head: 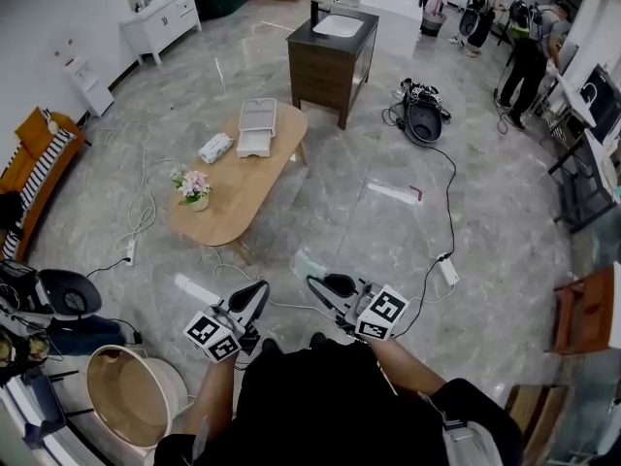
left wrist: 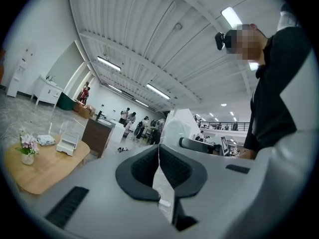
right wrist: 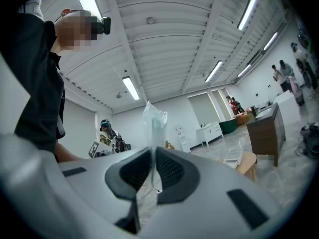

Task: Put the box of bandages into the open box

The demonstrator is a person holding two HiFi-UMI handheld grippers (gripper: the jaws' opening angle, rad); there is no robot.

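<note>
**Bandages far up-left, nearer the left tongs**

Pinches a clear plastic wrapper (right wrist: 152,121) in the right tongs (head: 314,282). Holds the left tongs (head: 260,289) pressed together on nothing. Places the box of bandages (head: 215,148), probably the patterned packet, on the wooden counter (head: 238,190) in the upper left of the head view. Well apart from both tongs, long axis slanting lower left to upper right, just left of the open box (head: 257,127). Probably favours the left tongs, slightly nearer.
</note>
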